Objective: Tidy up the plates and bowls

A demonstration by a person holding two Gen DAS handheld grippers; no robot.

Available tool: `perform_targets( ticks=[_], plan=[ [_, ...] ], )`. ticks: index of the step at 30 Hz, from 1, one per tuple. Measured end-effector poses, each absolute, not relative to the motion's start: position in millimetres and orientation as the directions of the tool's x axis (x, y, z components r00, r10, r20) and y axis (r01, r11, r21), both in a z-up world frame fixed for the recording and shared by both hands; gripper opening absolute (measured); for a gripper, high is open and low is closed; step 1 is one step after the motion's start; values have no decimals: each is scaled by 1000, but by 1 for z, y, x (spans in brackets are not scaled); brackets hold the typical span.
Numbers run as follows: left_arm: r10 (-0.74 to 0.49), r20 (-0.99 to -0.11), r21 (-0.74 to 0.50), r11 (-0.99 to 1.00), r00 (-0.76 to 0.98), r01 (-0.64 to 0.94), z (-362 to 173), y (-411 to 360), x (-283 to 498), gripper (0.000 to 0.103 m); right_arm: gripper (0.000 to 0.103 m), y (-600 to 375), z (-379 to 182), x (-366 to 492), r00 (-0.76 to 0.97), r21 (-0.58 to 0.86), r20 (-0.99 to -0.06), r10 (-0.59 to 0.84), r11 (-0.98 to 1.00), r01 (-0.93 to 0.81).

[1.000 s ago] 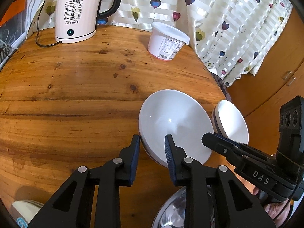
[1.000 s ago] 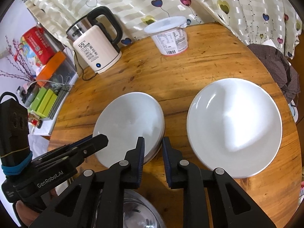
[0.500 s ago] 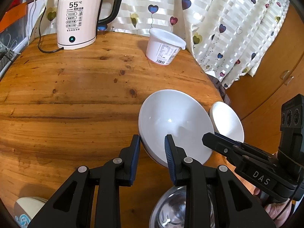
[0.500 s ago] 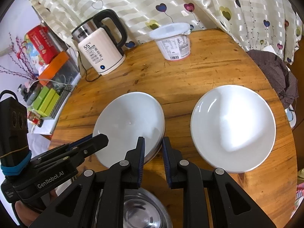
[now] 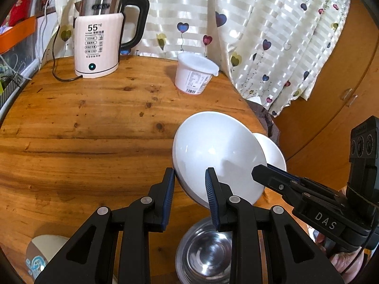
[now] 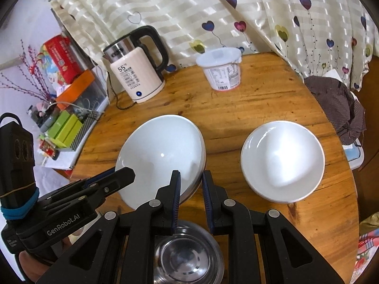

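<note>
My two grippers hold one large white plate (image 5: 218,151) by its near rim, lifted and tilted above the round wooden table (image 5: 83,130). The left gripper (image 5: 189,184) is shut on its left edge; it also shows in the right wrist view (image 6: 123,177). The right gripper (image 6: 191,184) is shut on the plate's (image 6: 161,156) right edge; it also shows in the left wrist view (image 5: 260,170). A second white plate (image 6: 281,161) lies on the table to the right. A steel bowl (image 6: 187,253) sits below the grippers at the table's near edge.
A cream electric kettle (image 5: 99,47) with its cord stands at the back left. A white lidded tub (image 5: 195,74) stands at the back middle. A heart-print curtain (image 5: 260,23) hangs behind. A brown cloth (image 6: 336,108) lies beyond the table's right edge. Boxes (image 6: 64,127) crowd a shelf to the left.
Both grippers have risen and pulled back with the large plate, lifting and tilting it. The second plate and the tub now look farther away.
</note>
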State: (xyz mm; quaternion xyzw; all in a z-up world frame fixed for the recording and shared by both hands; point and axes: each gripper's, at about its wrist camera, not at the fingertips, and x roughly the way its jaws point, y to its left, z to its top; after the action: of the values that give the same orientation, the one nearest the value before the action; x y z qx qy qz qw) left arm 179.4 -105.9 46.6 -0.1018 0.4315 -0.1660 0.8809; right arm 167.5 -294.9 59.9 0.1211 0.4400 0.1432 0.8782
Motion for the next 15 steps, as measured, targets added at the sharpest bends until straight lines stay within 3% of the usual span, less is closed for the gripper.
perform_targets(
  ticks=[15],
  plan=[
    [-381,-717,-306,924,584,228,61,-110,141,28,18,-296,80,129,599,322,-725,340,936,-142]
  ],
)
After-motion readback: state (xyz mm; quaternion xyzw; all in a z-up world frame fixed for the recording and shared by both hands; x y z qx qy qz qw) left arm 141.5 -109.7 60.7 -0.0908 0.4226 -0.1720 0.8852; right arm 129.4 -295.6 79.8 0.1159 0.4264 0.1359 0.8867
